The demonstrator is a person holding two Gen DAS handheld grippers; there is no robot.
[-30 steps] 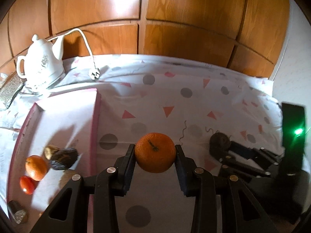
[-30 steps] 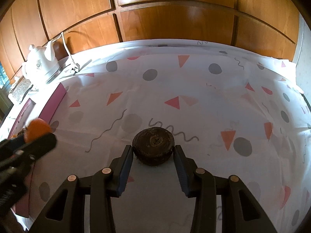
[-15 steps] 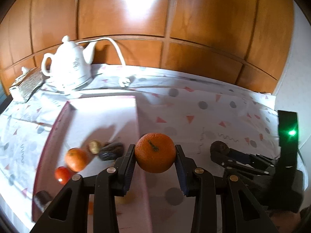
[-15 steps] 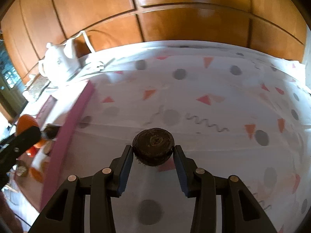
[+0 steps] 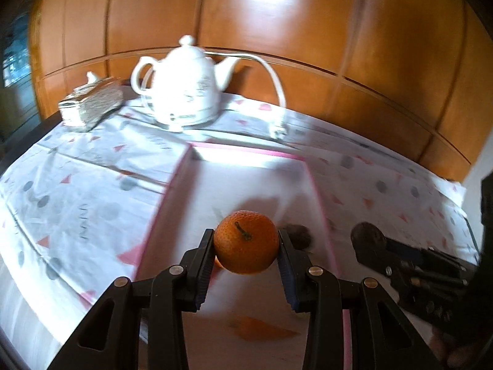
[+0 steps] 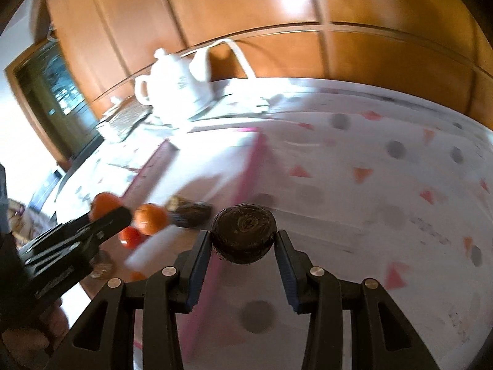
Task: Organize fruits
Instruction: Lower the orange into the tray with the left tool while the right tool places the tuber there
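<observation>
Above a pink-rimmed tray [image 5: 317, 185], the left tool [image 5: 246, 243] pinches an orange [image 5: 245, 242] and the right tool [image 6: 243, 240] a dark fruit [image 6: 243, 234]; lower each gently, clear of fruit already there, before releasing.

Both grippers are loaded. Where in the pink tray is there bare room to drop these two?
The far half of the pink tray, toward the white teapot, is bare. The near end is crowded: a loose orange, a tomato and a dark fruit cluster there. Set the orange and brown fruit beyond them.
</observation>
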